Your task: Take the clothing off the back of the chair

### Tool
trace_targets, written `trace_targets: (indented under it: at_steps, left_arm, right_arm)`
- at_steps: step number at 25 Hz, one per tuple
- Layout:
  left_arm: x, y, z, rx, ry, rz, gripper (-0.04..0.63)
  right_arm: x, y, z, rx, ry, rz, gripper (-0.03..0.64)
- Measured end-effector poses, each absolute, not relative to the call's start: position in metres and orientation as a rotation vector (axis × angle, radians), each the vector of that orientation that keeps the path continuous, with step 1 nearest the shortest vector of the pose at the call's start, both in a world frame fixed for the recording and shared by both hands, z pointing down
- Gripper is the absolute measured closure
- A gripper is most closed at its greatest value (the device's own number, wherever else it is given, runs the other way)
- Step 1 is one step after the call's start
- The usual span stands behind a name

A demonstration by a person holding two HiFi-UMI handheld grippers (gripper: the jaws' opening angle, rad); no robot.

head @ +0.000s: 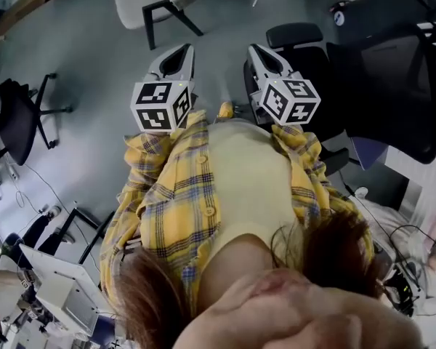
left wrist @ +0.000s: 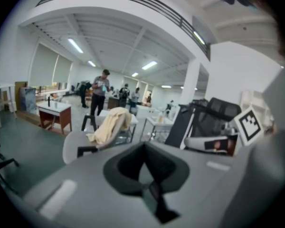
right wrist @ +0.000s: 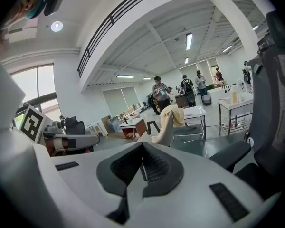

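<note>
Left hand-held gripper point(left wrist: 147, 170): jaws together, nothing between them, touching nothing. Right hand-held gripper point(right wrist: 141, 167): jaws likewise closed, empty. The 2 are held side by side in the air, pointing to 12 o'clock in the head view. Cream clothing point(left wrist: 111, 125) drapes over the back of a grey chair point(left wrist: 73, 146), well apart from both, at 11 o'clock from the left jaws and 1 o'clock from the right.

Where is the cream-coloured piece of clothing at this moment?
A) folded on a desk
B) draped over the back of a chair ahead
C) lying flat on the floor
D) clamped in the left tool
B: in the left gripper view the cream clothing hangs over the back of a pale chair some way ahead of the person.
</note>
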State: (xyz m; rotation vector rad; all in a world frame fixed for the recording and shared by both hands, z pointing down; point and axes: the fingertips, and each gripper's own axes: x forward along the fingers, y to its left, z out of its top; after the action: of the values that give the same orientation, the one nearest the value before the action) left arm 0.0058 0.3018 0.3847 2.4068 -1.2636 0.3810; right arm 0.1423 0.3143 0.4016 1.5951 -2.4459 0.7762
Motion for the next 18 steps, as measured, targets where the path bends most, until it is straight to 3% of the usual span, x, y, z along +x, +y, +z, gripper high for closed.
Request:
trace_targets:
  at_steps: [18]
  left_arm:
    - [0.05, 0.258, 0.396, 2.371, -1.276, 0.392, 0.592]
  right_arm:
    - [0.182, 0.275, 0.416, 1.56, -2.443, 0.814, 0.603]
